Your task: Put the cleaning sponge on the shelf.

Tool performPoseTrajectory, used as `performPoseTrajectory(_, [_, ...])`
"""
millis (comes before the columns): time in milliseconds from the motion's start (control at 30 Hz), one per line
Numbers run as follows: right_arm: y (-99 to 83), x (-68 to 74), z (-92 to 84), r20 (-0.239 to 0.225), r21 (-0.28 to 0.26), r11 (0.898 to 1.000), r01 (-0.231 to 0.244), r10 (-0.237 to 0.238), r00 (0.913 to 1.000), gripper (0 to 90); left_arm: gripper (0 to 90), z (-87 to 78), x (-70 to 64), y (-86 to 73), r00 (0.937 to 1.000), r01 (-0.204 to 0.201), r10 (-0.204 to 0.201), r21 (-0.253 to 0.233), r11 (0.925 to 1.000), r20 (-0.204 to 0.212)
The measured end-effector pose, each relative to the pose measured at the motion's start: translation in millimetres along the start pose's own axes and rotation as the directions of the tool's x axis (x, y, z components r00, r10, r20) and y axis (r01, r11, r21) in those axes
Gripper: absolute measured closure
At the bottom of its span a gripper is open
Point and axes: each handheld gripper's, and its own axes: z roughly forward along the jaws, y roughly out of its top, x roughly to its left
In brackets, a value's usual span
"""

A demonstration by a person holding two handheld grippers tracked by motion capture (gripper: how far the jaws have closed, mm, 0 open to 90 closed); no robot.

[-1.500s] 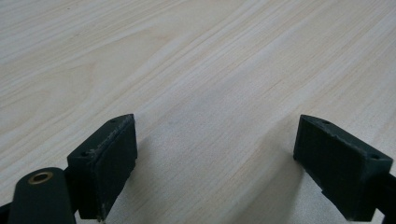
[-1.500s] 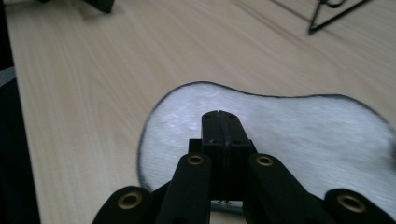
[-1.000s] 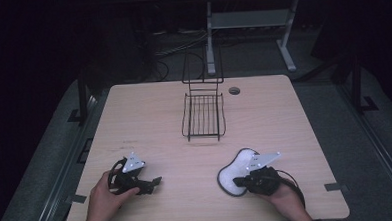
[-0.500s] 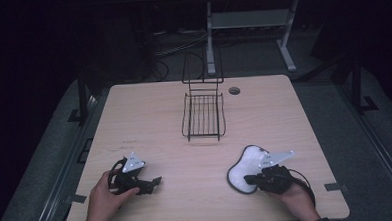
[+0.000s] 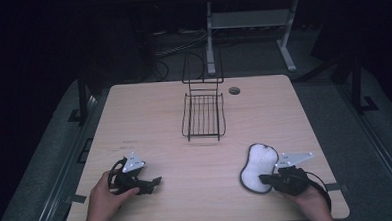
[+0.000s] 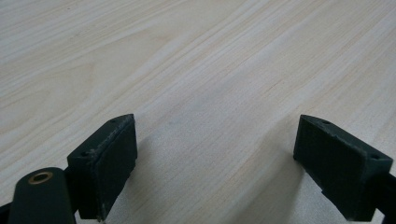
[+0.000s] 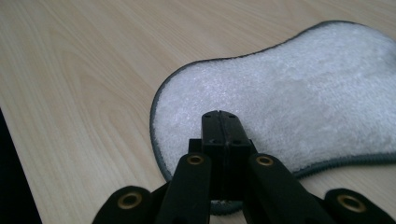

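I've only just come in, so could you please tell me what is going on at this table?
A person sits at a wooden table with a gripper in each hand. The right gripper has its jaws shut, with their tips over the near edge of a white pad that lies flat on the table; whether they pinch it is unclear. The left gripper rests open on bare wood with nothing between its jaws. A wire basket stands untouched farther back.

In the right gripper view the white pad (image 7: 299,98) is cut off by the right edge, and the closed jaws hide its near rim, so a grip on it cannot be told. In the high view the person's forearms leave at the bottom edge.
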Motion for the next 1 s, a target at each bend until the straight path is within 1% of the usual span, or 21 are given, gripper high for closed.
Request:
performPoseTrajectory(267, [-11.2, -9.8, -13.5, 0.039, -0.01, 0.999, -0.036, 0.036, 0.9986, 89.5, 12.7, -0.1, 0.0, 0.0, 1.0, -0.001, 0.001, 0.001, 1.0, 0.0])
performPoseTrajectory(300, [-12.5, -11.6, -15.3, 0.05, -0.009, 0.999, -0.036, 0.036, 0.9981, 89.4, 12.7, 0.0, 0.0, 0.0, 1.0, 0.0, 0.0, 0.001, 1.0, 0.0])
performPoseTrajectory(333, [-13.7, -12.7, -17.0, 0.057, -0.008, 0.999, -0.047, 0.047, 0.9973, 89.4, 12.7, -0.1, 0.0, 0.0, 1.0, 0.0, 0.0, 0.001, 1.0, 0.0])
performPoseTrajectory(500, [-17.9, -22.1, -24.3, 0.091, -0.007, 0.998, -0.057, 0.057, 0.9942, 89.4, 12.6, 0.0, 0.0, 0.0, 1.0, 0.0, 0.0, 0.0, 1.0, 0.0])
performPoseTrajectory(633, [-21.6, -31.4, -30.7, 0.119, -0.007, 0.996, -0.085, 0.086, 0.9892, 89.4, 12.7, -0.1, 0.0, 0.0, 1.0, -0.001, 0.001, 0.001, 1.0, 0.0])
performPoseTrajectory(767, [-24.8, -40.0, -35.5, 0.141, -0.015, 0.995, -0.1, 0.101, 0.9849, 89.4, 12.7, 0.0, -0.1, 0.0, 1.0, 0.001, -0.001, 0.0, 1.0, 0.0])
performPoseTrajectory(800, [-25.8, -43.3, -36.8, 0.152, -0.02, 0.995, -0.097, 0.099, 0.9835, 89.4, 12.7, 0.0, 0.0, 0.0, 1.0, 0.0, 0.0, 0.0, 1.0, 0.0])
performPoseTrajectory(833, [-26.3, -45.4, -38.2, 0.158, -0.018, 0.994, -0.108, 0.11, 0.9813, 89.4, 12.7, 0.0, 0.0, 0.0, 1.0, 0.0, 0.0, 0.001, 1.0, 0.0])
performPoseTrajectory(867, [-26.8, -47.5, -38.9, 0.165, -0.022, 0.994, -0.106, 0.108, 0.9803, 89.4, 12.7, 0.0, 0.0, 0.0, 1.0, 0.0, 0.0, 0.001, 1.0, 0.0])
performPoseTrajectory(967, [-28.2, -55.5, -42.3, 0.192, -0.023, 0.992, -0.122, 0.124, 0.9736, 89.3, 12.7, 0.0, 0.0, 0.0, 1.0, -0.001, 0.001, 0.001, 1.0, 0.0])
performPoseTrajectory(1000, [-28.6, -58.3, -43.0, 0.197, -0.026, 0.993, -0.119, 0.122, 0.9728, 89.3, 12.7, -0.1, 0.0, 0.0, 1.0, -0.001, 0.001, 0.001, 1.0, 0.0])
